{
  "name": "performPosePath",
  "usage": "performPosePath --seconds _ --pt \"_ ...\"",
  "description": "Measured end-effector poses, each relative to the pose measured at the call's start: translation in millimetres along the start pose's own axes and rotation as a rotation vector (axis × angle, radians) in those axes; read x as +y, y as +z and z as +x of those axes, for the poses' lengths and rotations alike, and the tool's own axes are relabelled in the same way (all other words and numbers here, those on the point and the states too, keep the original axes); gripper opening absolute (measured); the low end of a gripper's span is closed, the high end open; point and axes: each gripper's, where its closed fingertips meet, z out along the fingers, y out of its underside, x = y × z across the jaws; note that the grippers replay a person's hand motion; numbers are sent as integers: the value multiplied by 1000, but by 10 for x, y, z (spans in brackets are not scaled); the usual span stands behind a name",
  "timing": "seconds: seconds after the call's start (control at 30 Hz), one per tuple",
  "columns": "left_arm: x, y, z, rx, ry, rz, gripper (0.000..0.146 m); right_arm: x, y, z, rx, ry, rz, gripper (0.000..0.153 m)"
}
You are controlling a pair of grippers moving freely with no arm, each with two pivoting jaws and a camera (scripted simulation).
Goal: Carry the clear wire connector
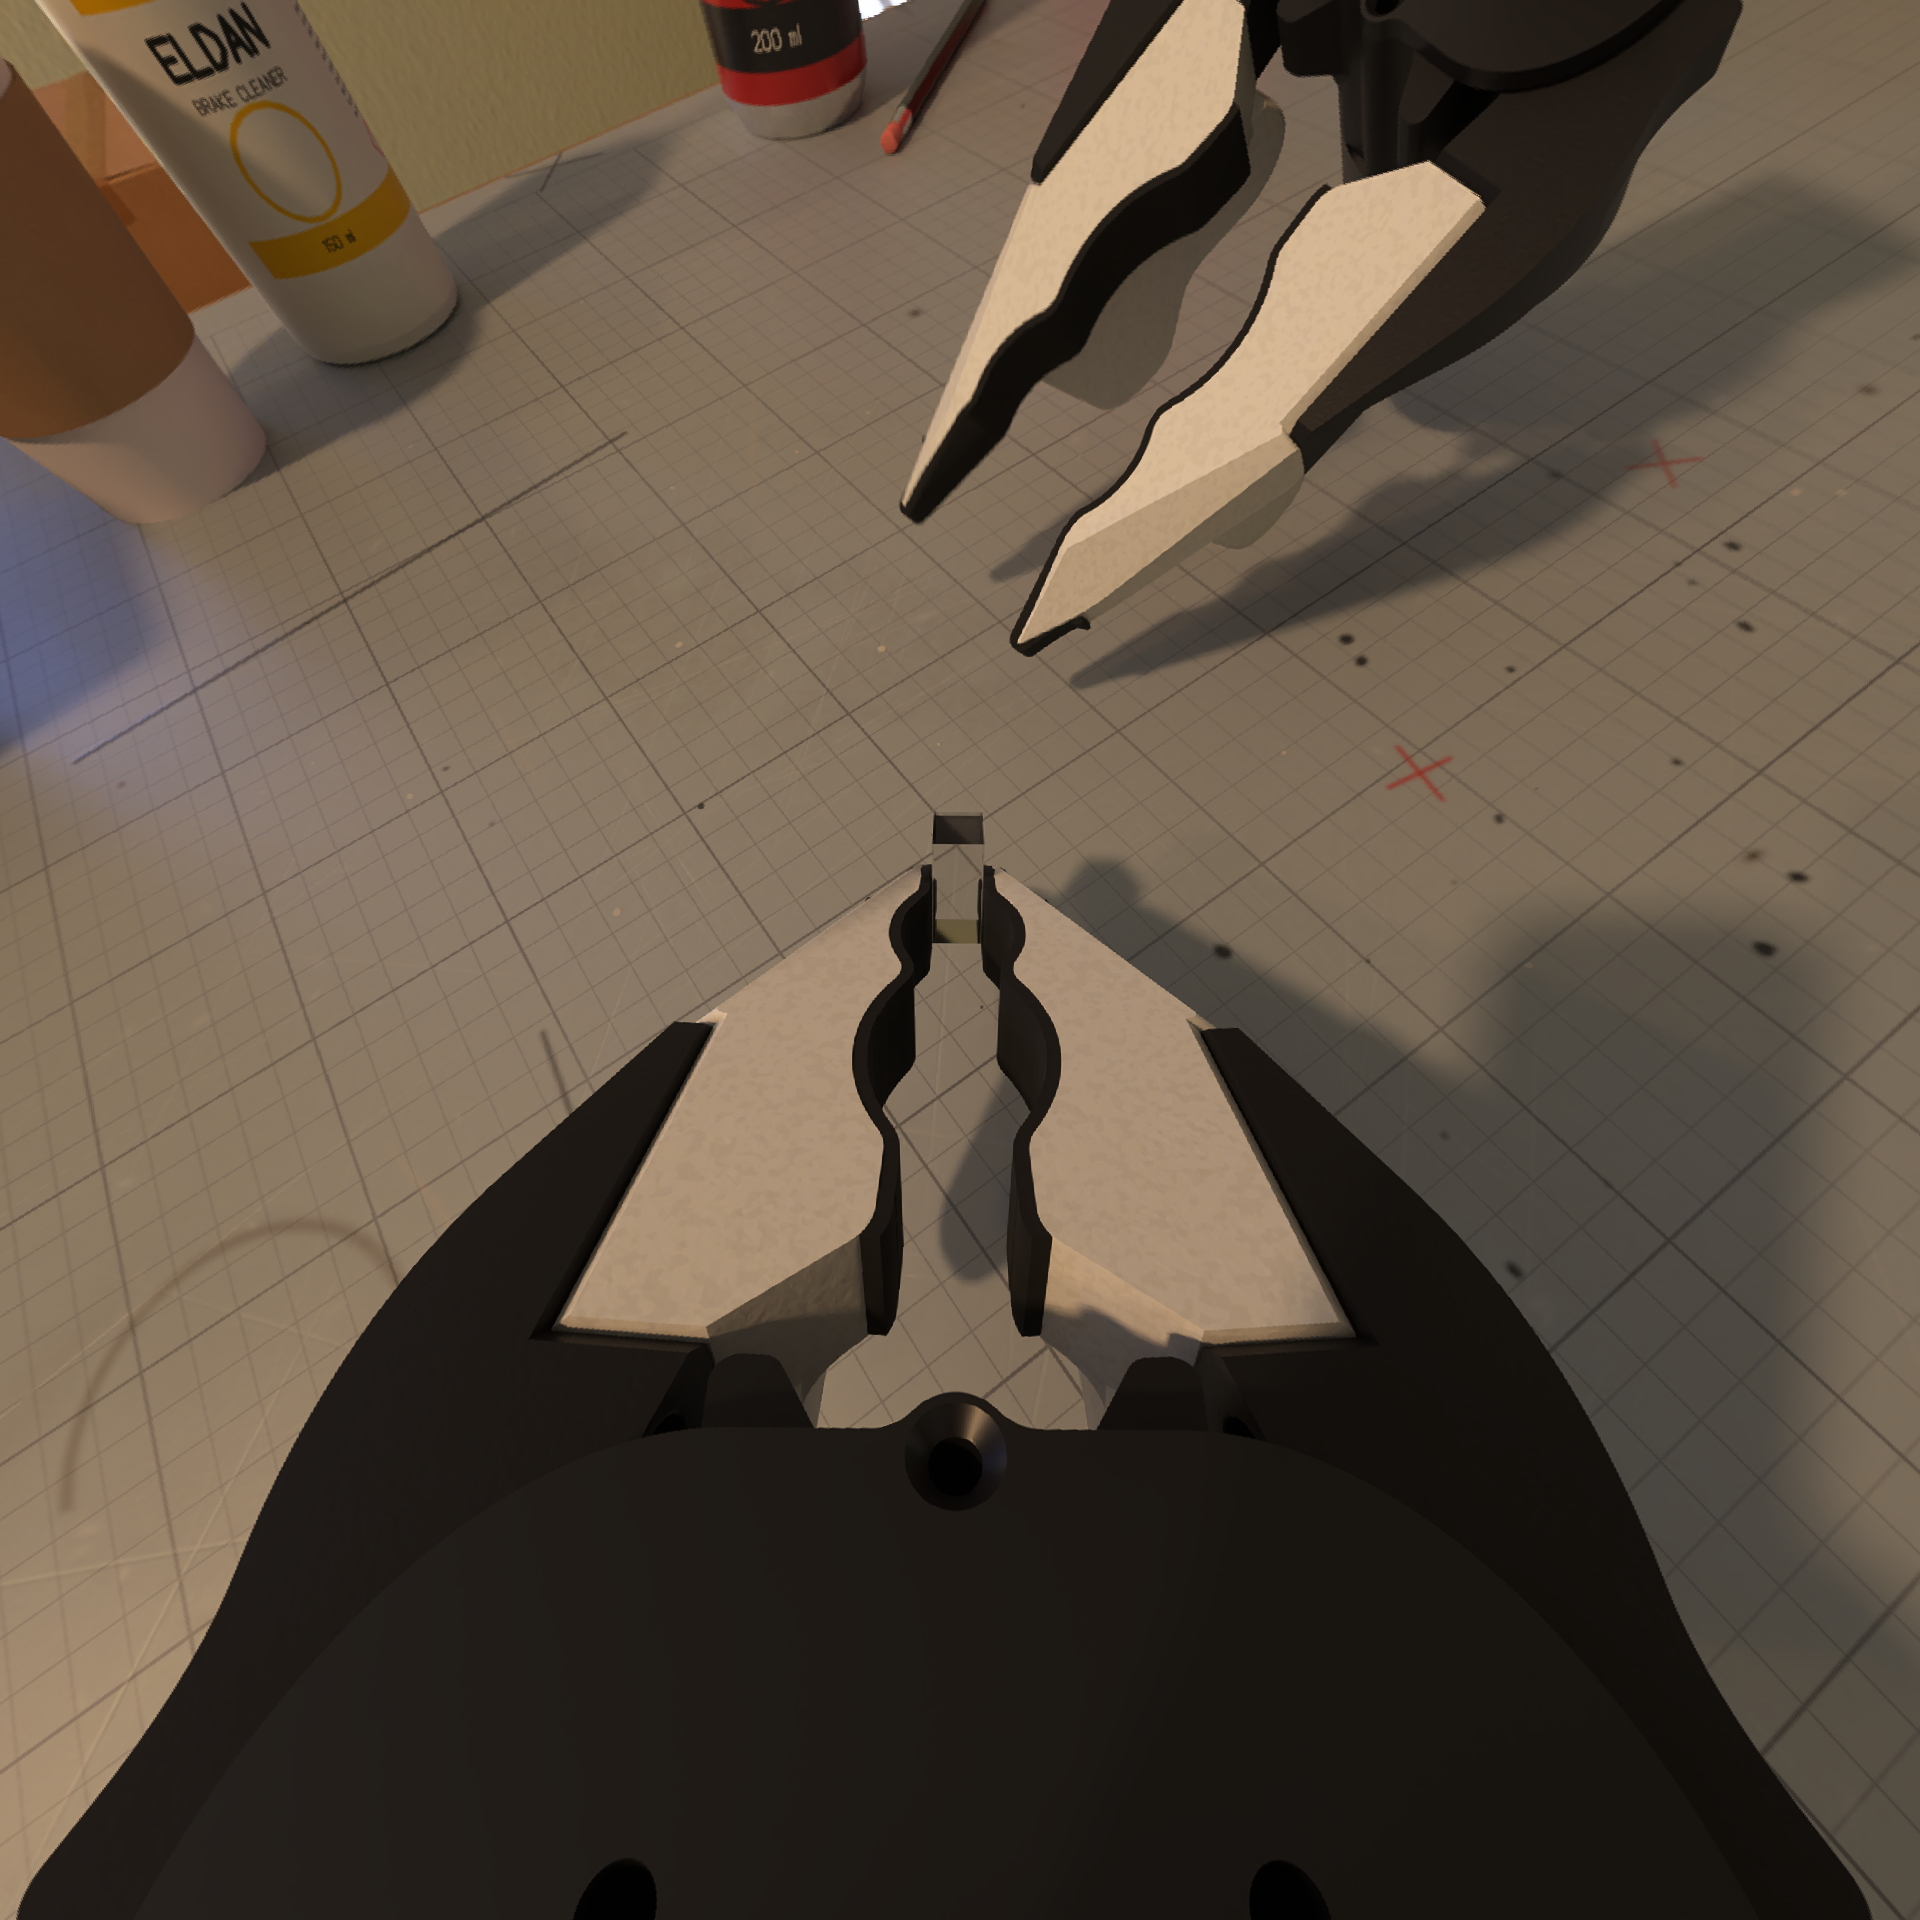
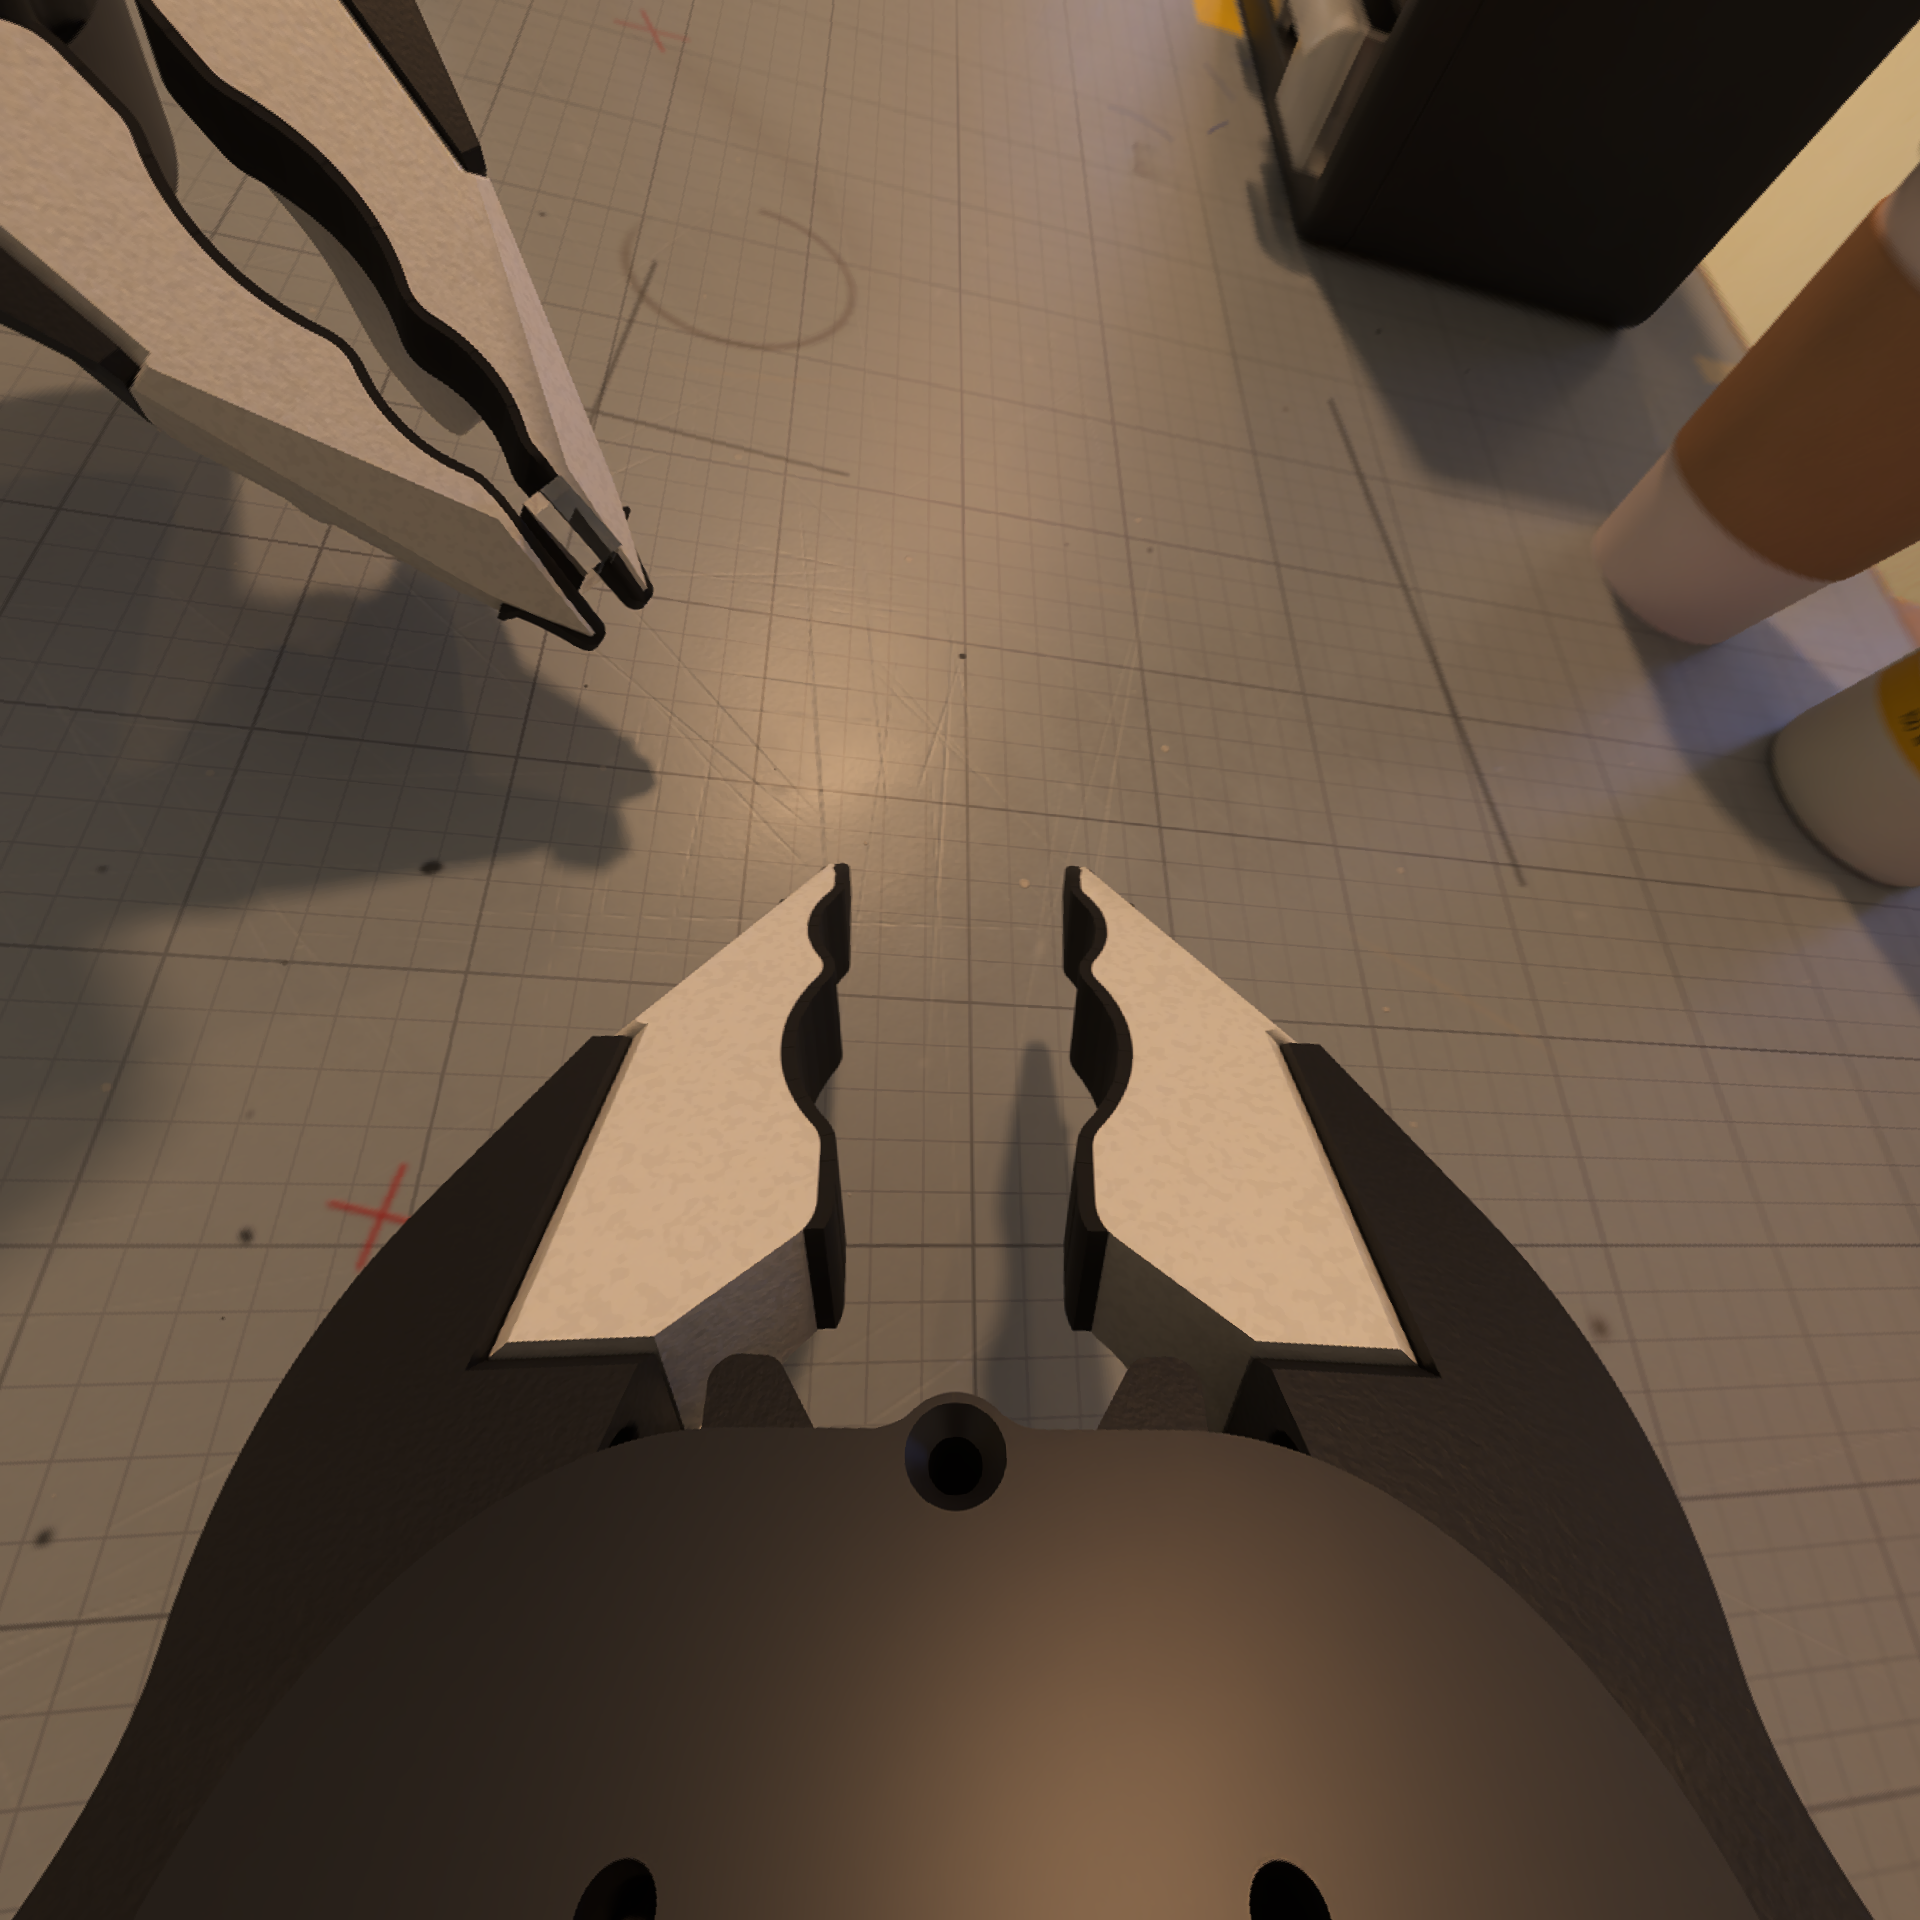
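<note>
The clear wire connector is a small see-through block with a dark end. My left gripper is shut on it at the fingertips and holds it above the grey grid mat. In the right wrist view the left gripper shows at the upper left with the connector pinched between its tips. My right gripper is open and empty above the mat. It also shows in the left wrist view at the upper right, its tips apart.
A white and yellow bottle, a brown and white cup, a red and black can and a red pencil stand at the mat's far edge. A black box sits far right in the right wrist view.
</note>
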Motion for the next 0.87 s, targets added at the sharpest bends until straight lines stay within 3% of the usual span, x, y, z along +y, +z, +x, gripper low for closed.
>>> performPosePath --seconds 0.2,0.3,0.43,0.57,0.7,0.8,0.87 --pt "48 35 -36 -31 15 -39 8 -47 49 -86 36 118 -16 18" --pt "66 34 -76 -47 30 -49 8 -135 79 -201 13 207 9 18" --pt "48 0 -171 -37 55 -19 8 16 -19 -120 107 213 -137 24" --pt "-20 -79 -263 105 99 72 8 -147 -228 11 221 113 -107 27" --pt "-54 -92 -287 294 72 91 8 -295 -208 33 131 -89 -109 35" --pt "17 -26 -361 326 97 17 8 -377 -106 85 1 -213 -85 45" --pt "27 12 -401 339 113 -8 8 -339 -22 128 -86 -212 -120 50"
